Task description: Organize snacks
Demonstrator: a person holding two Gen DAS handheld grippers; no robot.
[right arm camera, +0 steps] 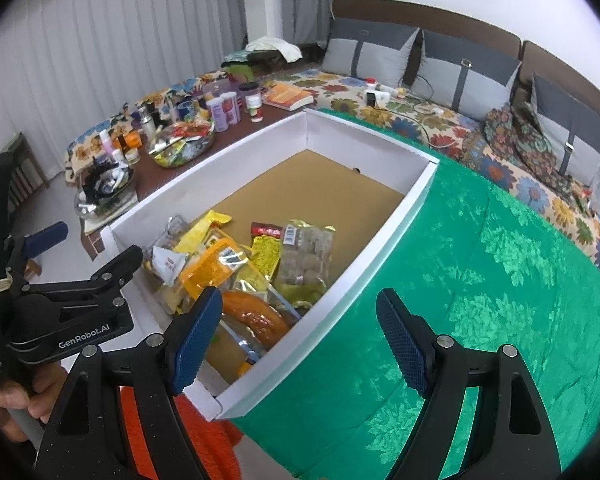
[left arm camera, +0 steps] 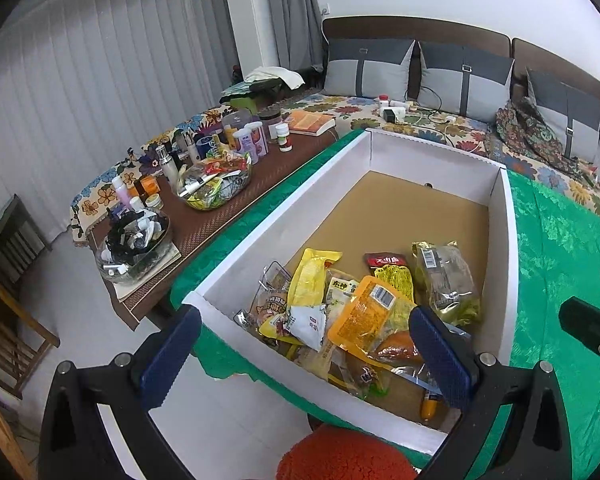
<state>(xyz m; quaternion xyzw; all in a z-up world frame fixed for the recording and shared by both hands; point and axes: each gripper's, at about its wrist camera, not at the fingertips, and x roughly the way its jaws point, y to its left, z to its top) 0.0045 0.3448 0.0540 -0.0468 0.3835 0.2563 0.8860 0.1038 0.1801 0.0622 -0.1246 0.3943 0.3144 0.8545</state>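
Observation:
A white box [left arm camera: 284, 200] with a brown cardboard floor lies on a green cloth. Several snack packets are piled at its near end: a yellow packet [left arm camera: 312, 276], an orange packet [left arm camera: 364, 312], a green-gold packet [left arm camera: 444, 280] and a brown sausage pack [right arm camera: 256, 316]. My left gripper [left arm camera: 306, 356] hovers open above the near wall, nothing between its blue pads [left arm camera: 440, 356]. My right gripper [right arm camera: 300, 342] stands open over the box's near right corner [right arm camera: 220, 404] and the cloth, holding nothing. The left gripper [right arm camera: 84, 252] also shows at the left of the right wrist view, held by a hand [right arm camera: 40, 396].
The green cloth [right arm camera: 480, 280] spreads to the right of the box. A low table with bottles and a glass bowl [left arm camera: 216, 184] stands to the left. A sofa with grey cushions [left arm camera: 368, 68] runs behind. An orange-red fuzzy thing [left arm camera: 340, 456] lies below the grippers.

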